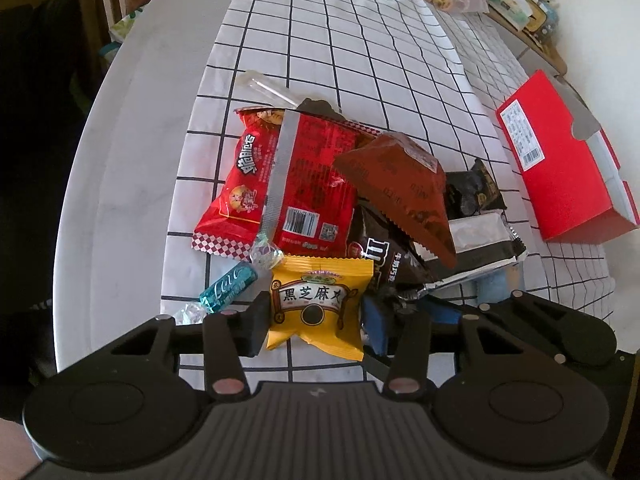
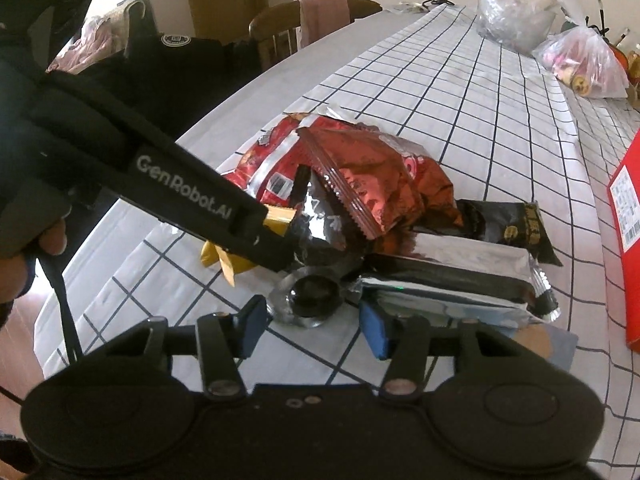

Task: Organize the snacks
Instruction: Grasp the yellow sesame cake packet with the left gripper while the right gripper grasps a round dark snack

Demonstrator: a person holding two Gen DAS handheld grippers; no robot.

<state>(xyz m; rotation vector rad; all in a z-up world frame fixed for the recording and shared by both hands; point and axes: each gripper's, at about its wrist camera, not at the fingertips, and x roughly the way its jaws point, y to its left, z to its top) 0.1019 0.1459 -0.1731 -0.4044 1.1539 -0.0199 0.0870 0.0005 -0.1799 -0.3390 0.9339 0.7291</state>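
A heap of snack packets lies on the checked tablecloth [image 1: 360,40]. In the left wrist view my left gripper [image 1: 316,320] is open, its fingers on either side of a yellow sesame packet [image 1: 316,304] at the near edge of the heap. Behind it lie a large red packet [image 1: 280,176], a brown foil packet [image 1: 400,184] and a brown M&M's bag [image 1: 380,256]. In the right wrist view my right gripper [image 2: 312,324] is open and low by a crumpled silver wrapper with a dark round piece [image 2: 312,300]. A silver and black packet [image 2: 452,276] lies right of it.
A red box [image 1: 564,156] stands at the right on the cloth, also at the right edge of the right wrist view [image 2: 626,248]. Small teal [image 1: 228,288] and clear candies [image 1: 264,252] lie left of the yellow packet. Plastic bags [image 2: 580,60] sit far back. Chairs [image 2: 280,28] stand beyond the table.
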